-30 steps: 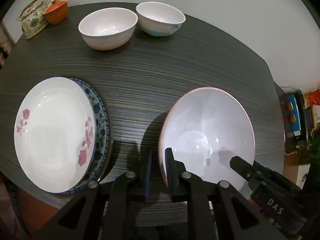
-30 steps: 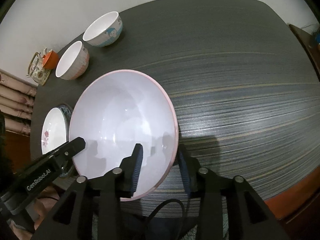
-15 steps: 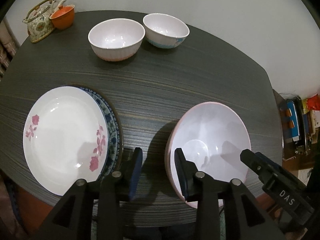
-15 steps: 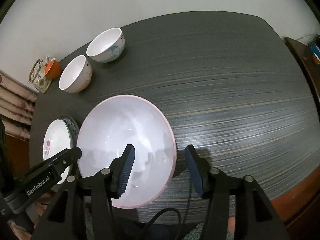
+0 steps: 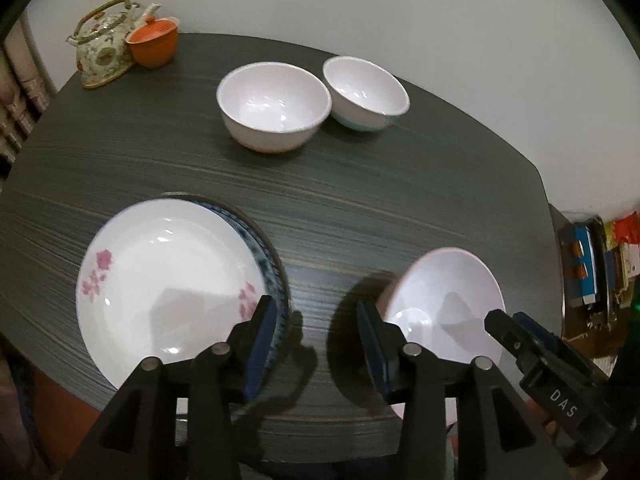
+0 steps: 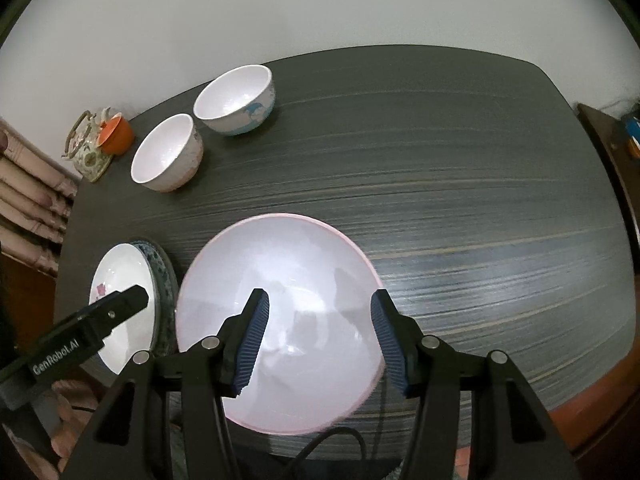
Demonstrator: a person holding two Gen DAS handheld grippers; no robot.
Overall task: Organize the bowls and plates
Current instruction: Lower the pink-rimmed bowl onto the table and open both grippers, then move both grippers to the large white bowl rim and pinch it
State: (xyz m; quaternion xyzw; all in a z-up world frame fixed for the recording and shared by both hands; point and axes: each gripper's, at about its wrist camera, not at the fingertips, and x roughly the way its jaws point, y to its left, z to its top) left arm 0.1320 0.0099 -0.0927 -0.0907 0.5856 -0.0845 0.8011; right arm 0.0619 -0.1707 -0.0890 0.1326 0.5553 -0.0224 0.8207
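Note:
A large pink-rimmed white bowl rests on the dark table near its front edge; it also shows in the left wrist view. My right gripper is open above it, holding nothing. My left gripper is open, just left of the bowl, over bare table. A white plate with pink flowers lies on a blue-patterned plate at the front left. Two small white bowls stand at the back.
A flowered teapot and an orange cup sit at the table's back left corner. The table stretches bare to the right. A shelf with coloured items stands beyond the right edge.
Both grippers have opened wide and let go of the large bowl's rim. Both have pulled back and up, so the bowl now rests on the table.

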